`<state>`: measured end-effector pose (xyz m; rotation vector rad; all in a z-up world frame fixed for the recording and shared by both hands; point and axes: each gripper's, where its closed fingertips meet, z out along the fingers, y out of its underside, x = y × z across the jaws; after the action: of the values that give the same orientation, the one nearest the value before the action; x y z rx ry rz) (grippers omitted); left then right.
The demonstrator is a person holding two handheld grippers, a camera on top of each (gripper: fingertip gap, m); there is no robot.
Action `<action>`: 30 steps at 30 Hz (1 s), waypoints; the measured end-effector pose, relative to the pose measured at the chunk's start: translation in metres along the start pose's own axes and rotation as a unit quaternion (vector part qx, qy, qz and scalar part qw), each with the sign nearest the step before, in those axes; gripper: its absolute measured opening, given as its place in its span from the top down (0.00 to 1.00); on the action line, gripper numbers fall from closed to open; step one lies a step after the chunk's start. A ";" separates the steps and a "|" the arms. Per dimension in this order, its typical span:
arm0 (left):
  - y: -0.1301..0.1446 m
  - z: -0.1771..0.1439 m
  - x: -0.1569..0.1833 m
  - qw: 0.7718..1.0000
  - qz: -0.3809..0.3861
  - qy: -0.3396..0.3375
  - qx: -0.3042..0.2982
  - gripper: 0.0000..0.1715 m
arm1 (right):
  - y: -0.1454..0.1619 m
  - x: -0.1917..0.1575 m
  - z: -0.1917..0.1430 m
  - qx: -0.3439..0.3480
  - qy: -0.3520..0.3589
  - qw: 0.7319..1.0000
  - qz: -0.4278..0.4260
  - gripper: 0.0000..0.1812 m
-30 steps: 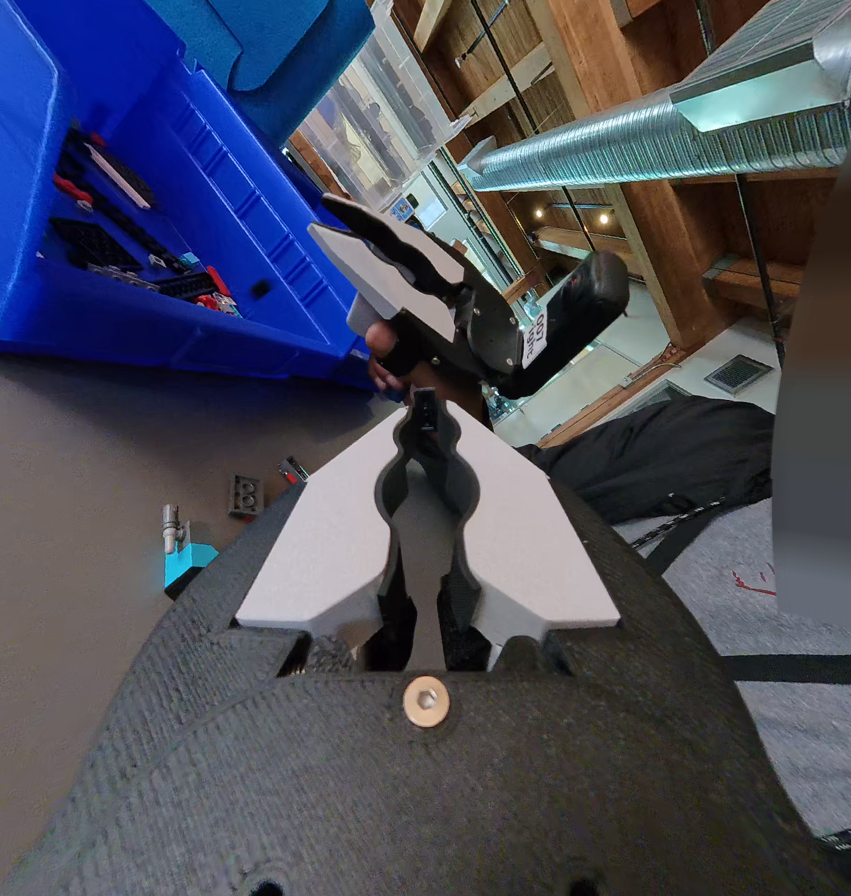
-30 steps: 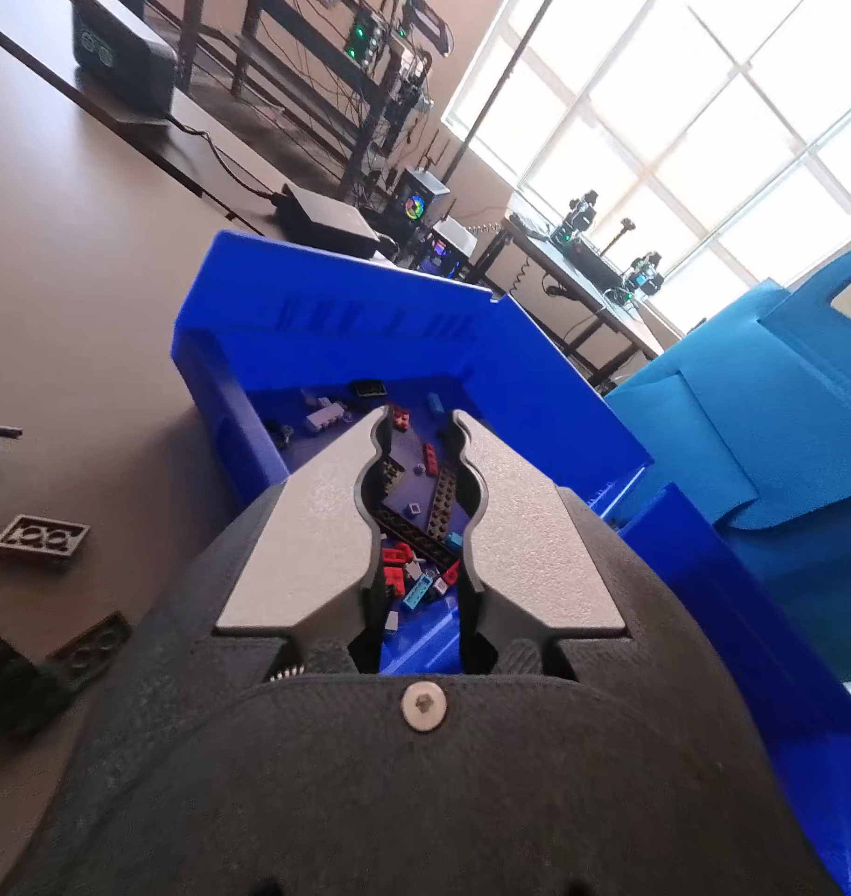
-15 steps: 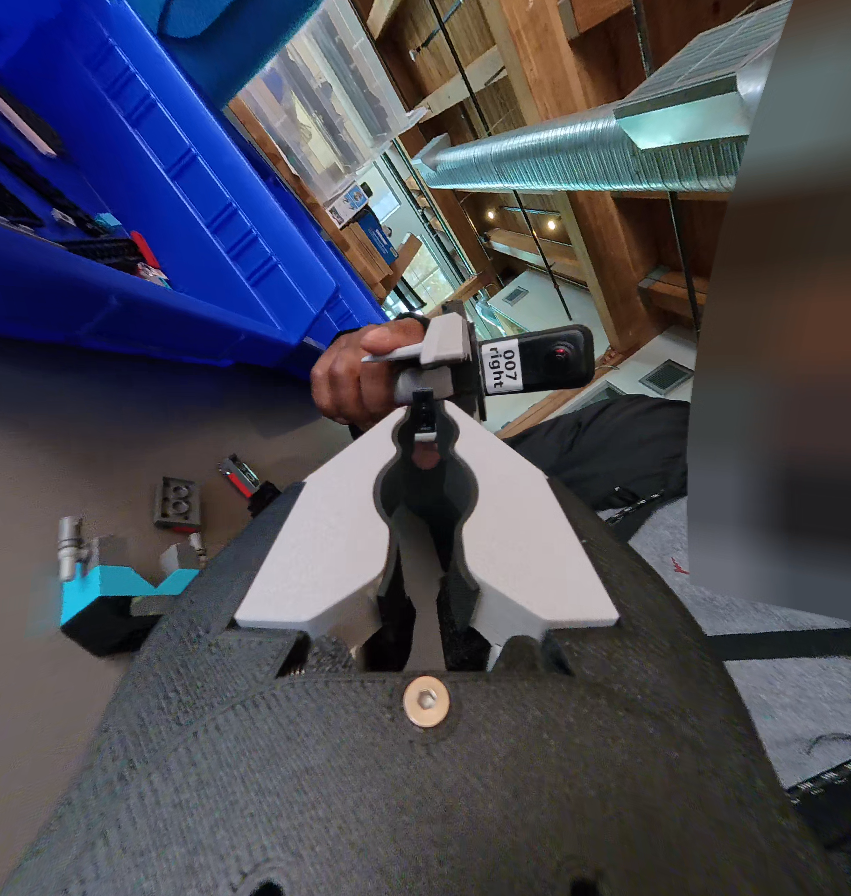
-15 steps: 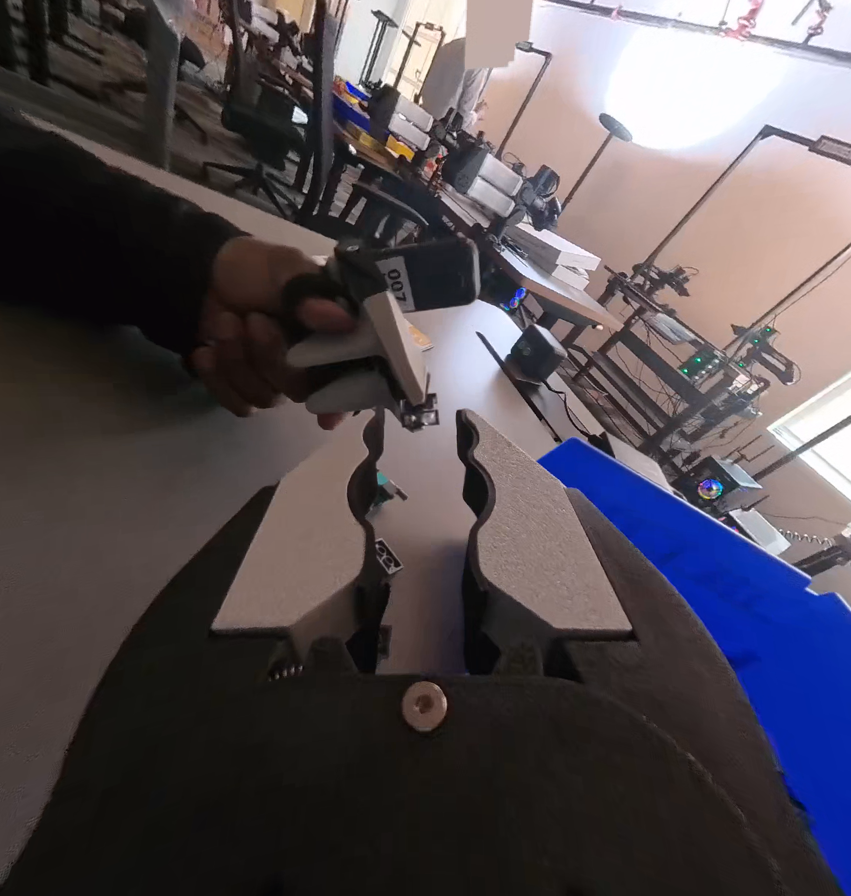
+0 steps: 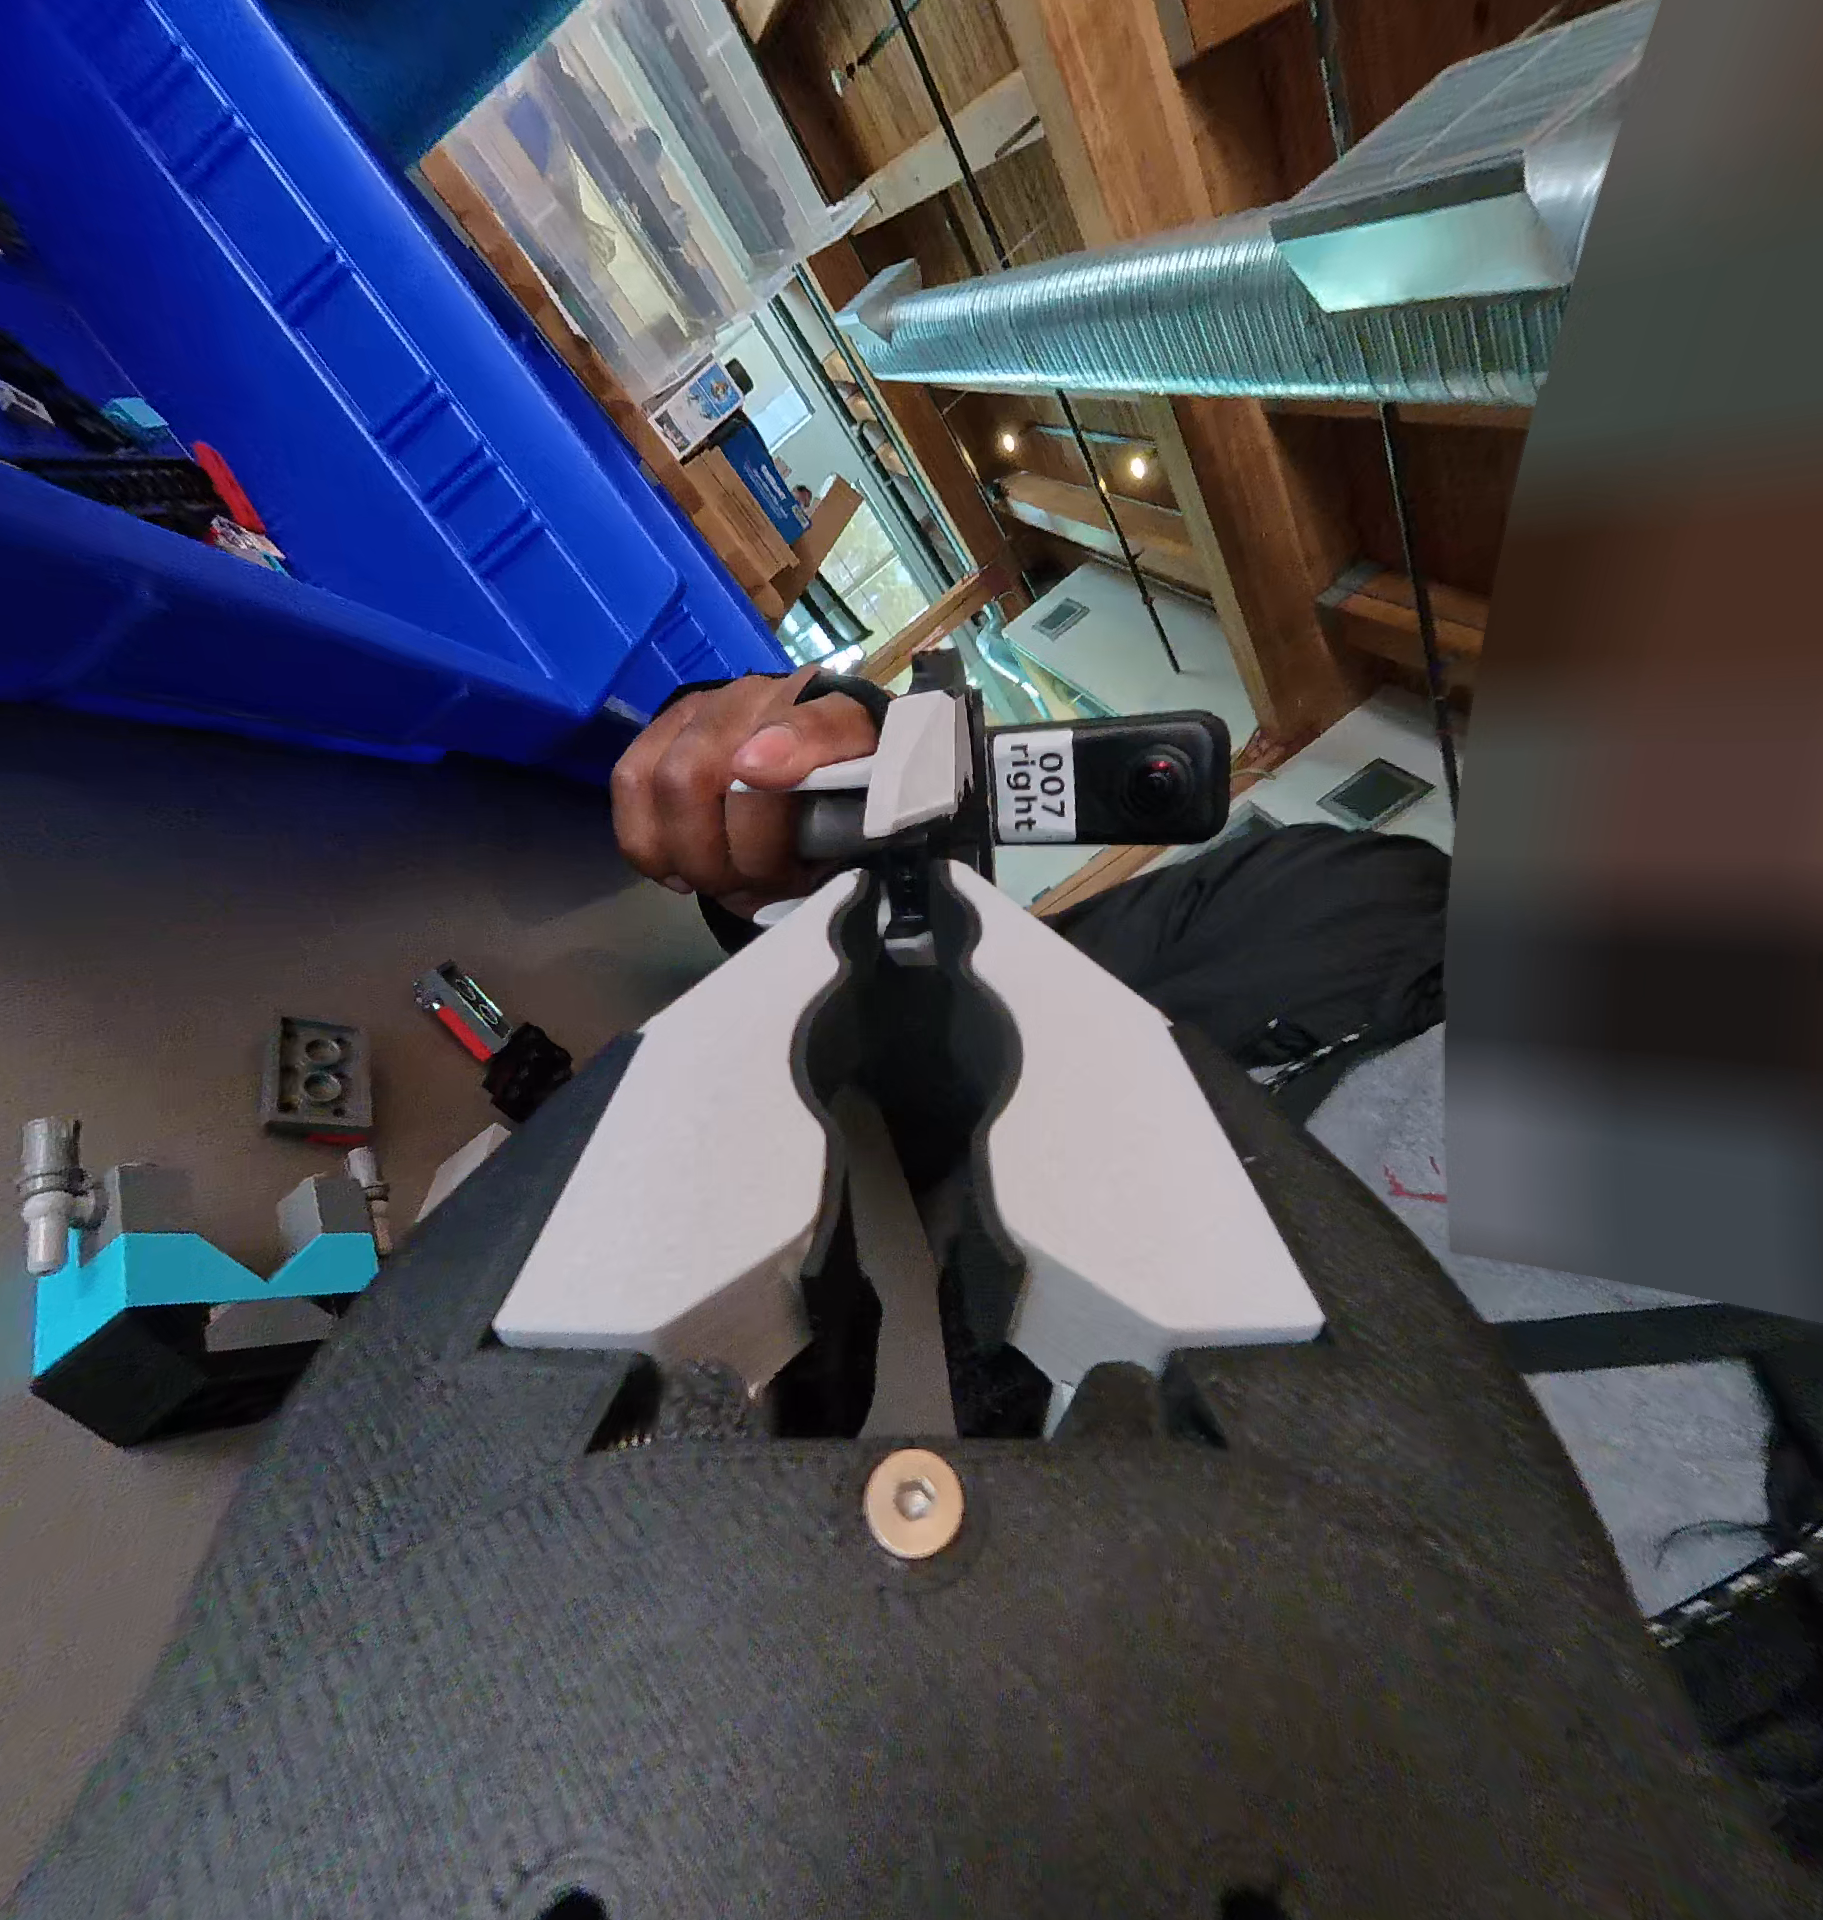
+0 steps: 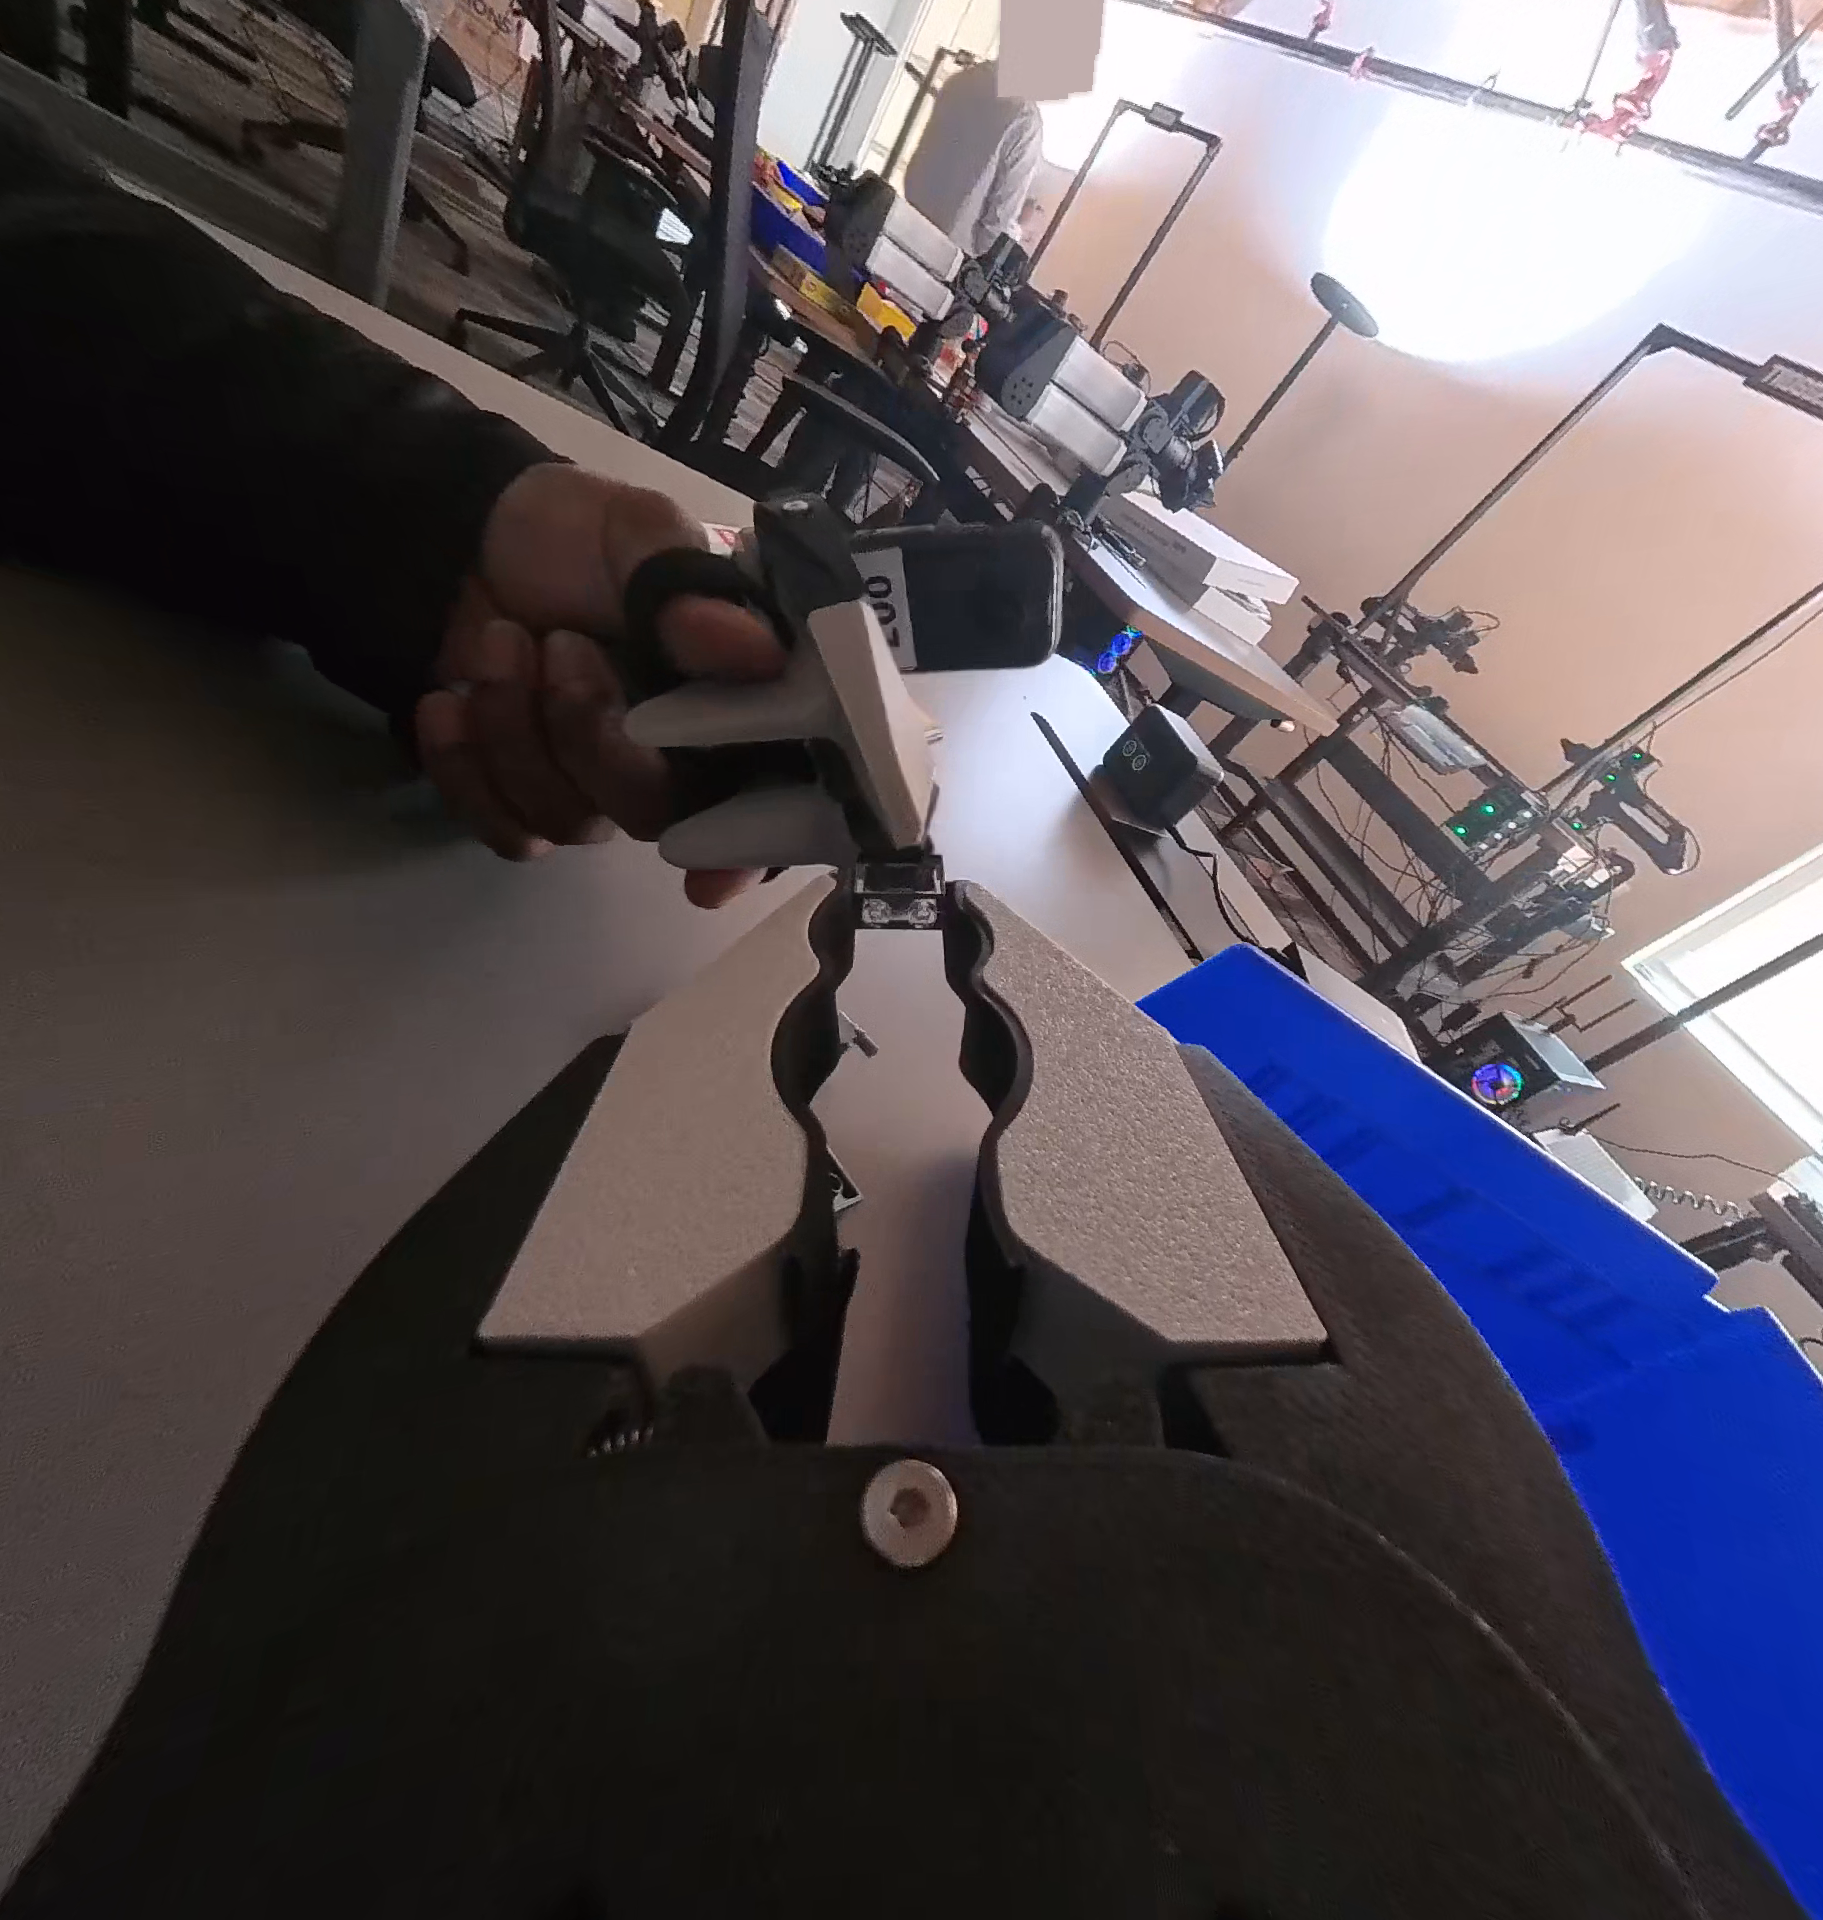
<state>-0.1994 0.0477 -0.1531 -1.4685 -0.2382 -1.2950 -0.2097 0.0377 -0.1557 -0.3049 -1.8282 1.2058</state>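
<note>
Left gripper pinches a small dark brick, long axis crosswise in the right wrist view. Right gripper stands narrowly parted, tips flanking the brick's ends. Blue bin at 4 o'clock; loose bricks at 9 o'clock.

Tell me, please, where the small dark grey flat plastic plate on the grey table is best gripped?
Probably pinch the small dark grey flat plastic plate across its long edges, coming straight down: it lies flat on the table, clear of neighbouring pieces.

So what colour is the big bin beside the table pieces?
Bright blue bin, clearest in the left wrist view.
</note>
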 end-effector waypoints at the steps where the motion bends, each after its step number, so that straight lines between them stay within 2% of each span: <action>1: 0.002 0.000 0.000 1.000 0.006 -0.004 -0.007 0.93 | 0.000 0.000 0.000 -0.001 -0.001 1.000 -0.001 0.91; 30: 0.011 0.003 0.001 0.999 0.014 0.000 -0.037 0.95 | 0.000 -0.009 -0.004 -0.024 -0.034 0.998 -0.036 0.90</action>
<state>-0.1894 0.0457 -0.1577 -1.5296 -0.1708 -1.2941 -0.2017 0.0347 -0.1603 -0.2251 -1.9123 1.1371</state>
